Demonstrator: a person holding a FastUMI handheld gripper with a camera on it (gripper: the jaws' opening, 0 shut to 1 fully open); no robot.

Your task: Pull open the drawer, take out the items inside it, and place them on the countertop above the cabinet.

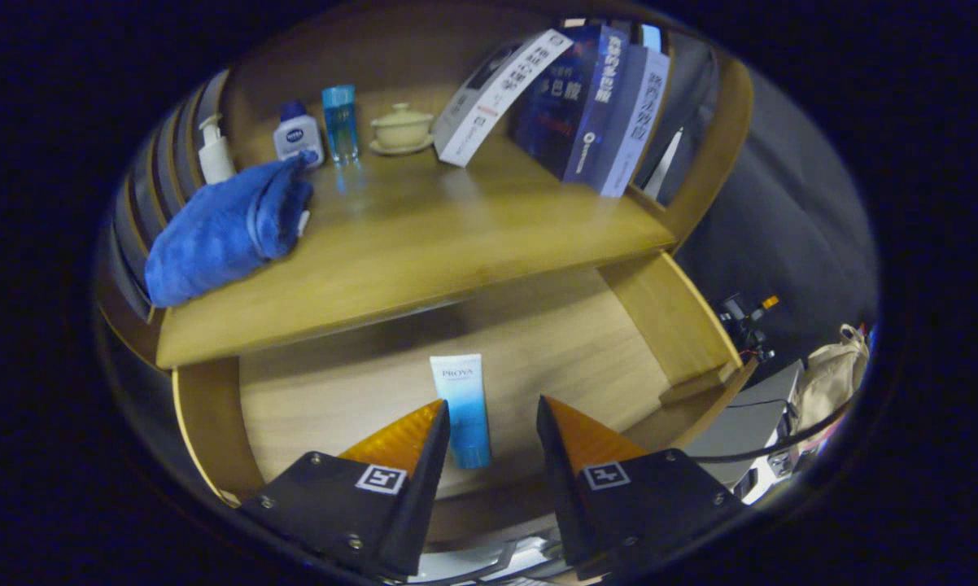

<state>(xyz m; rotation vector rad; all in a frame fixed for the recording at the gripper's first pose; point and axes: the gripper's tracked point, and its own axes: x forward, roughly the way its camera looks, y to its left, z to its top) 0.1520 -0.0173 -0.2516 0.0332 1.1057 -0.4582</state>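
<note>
The wooden drawer is pulled open below the countertop. A white-and-blue tube lies flat on the drawer floor, cap end toward me. My gripper hovers open above the drawer, and the tube's lower part sits in the gap between the fingers, close to the left fingertip. Neither finger touches it. A folded blue towel rests on the left of the countertop.
At the back of the countertop stand a pump bottle, a small white bottle, a blue glass and a lidded cup on a saucer. Leaning books fill the back right. Cables and a bag lie right of the cabinet.
</note>
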